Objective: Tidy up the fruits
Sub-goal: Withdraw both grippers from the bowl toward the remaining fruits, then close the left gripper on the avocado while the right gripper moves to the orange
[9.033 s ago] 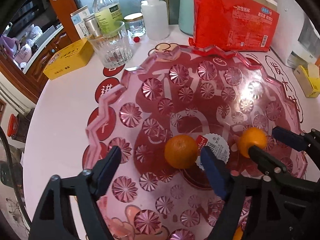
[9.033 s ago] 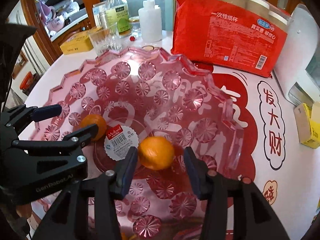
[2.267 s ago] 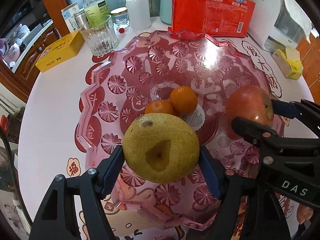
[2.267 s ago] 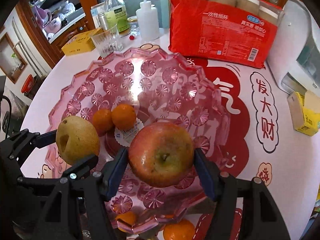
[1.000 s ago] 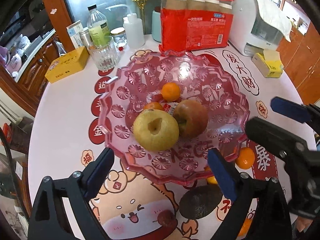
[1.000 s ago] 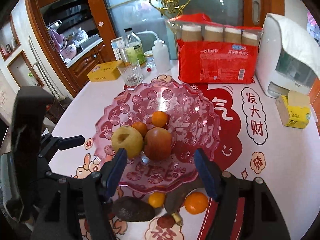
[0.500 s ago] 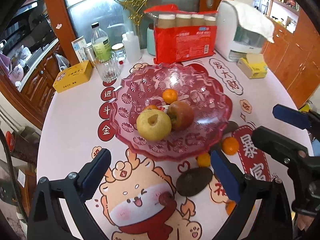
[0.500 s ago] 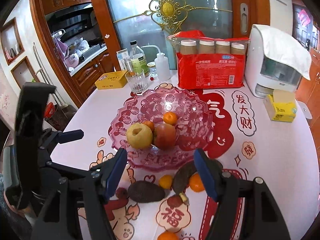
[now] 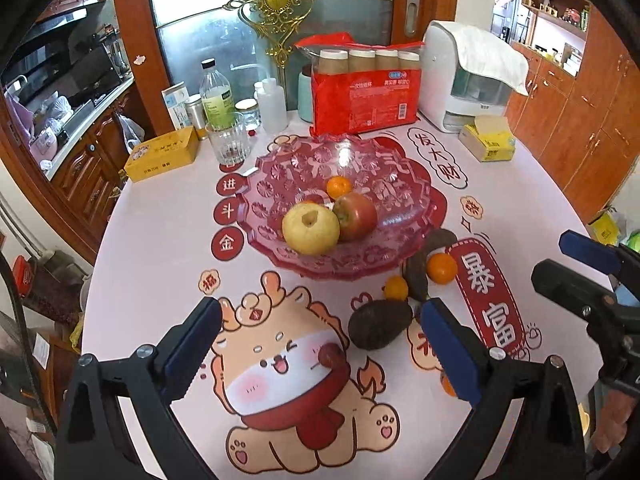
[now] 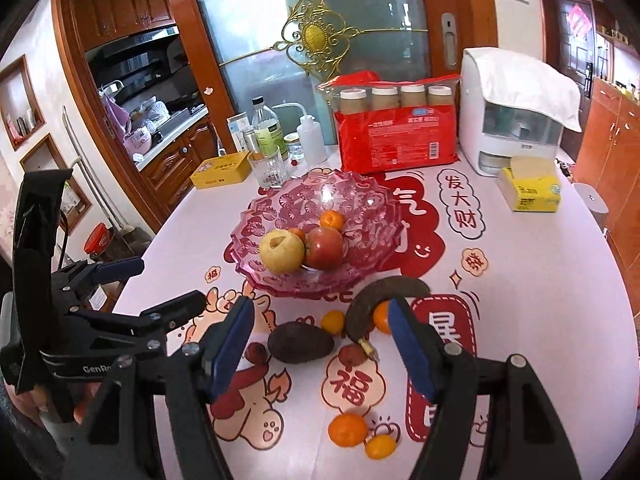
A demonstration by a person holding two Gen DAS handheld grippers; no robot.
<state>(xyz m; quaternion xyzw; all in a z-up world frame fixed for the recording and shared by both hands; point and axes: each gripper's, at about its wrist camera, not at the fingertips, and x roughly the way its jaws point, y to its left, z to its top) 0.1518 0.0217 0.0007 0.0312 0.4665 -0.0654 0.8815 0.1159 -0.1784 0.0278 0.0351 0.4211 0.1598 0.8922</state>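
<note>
Right wrist view: pear (image 10: 281,255), apple (image 10: 324,247), two oranges placed in pink bowl (image 10: 372,216); avocado (image 10: 300,343), banana (image 10: 384,292), more oranges left on table. Both grippers (image 10: 320,342) (image 9: 320,344) held open, empty.

In the left wrist view, the small orange (image 9: 310,201) in the pink bowl (image 9: 404,240) is almost fully hidden behind the pear (image 9: 311,229) and the apple (image 9: 355,216). The dark banana (image 9: 420,268) is partly covered by the bowl's near rim and by an orange (image 9: 441,267). Another orange (image 9: 448,385) shows only as a sliver behind the left gripper's (image 9: 320,344) right finger. In the right wrist view, the right finger of the right gripper (image 10: 320,344) covers part of the orange (image 10: 382,317) beside the banana. The print on the red package (image 10: 396,140) is too small to read.
</note>
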